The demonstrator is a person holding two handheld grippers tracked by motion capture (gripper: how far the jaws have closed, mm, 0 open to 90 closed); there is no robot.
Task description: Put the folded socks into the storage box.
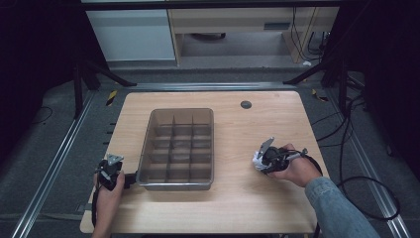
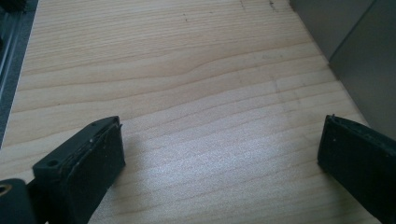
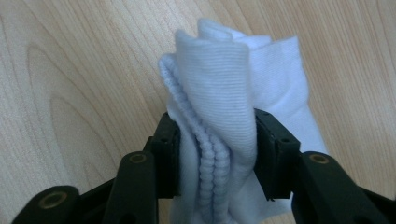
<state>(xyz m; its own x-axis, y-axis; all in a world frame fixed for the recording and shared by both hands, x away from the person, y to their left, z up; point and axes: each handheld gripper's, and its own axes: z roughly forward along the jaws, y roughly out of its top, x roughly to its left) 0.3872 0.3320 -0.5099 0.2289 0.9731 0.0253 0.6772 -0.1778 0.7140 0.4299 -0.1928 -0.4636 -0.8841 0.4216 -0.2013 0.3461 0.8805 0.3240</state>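
White folded sock (image 3: 233, 107), soft, light and apt to unroll, sits pinched at mid-fold in the right hand-held gripper (image 1: 261, 157) at lower right of the high view, just above the bench (image 1: 247, 129), while the left hand-held gripper (image 1: 130, 179) gapes empty beside the divided tray (image 1: 176, 186).

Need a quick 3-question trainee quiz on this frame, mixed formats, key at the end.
1. True or false: the left gripper is shut on the divided bin.
2. What does the right gripper hold? A) a white sock B) a plastic cup C) a metal spoon
3. Fill in: in the high view, the white sock lies to the ____ of the divided bin, over the wooden table.

Key:
1. False; its jaws stand wide apart over bare table beside the bin.
2. A
3. right
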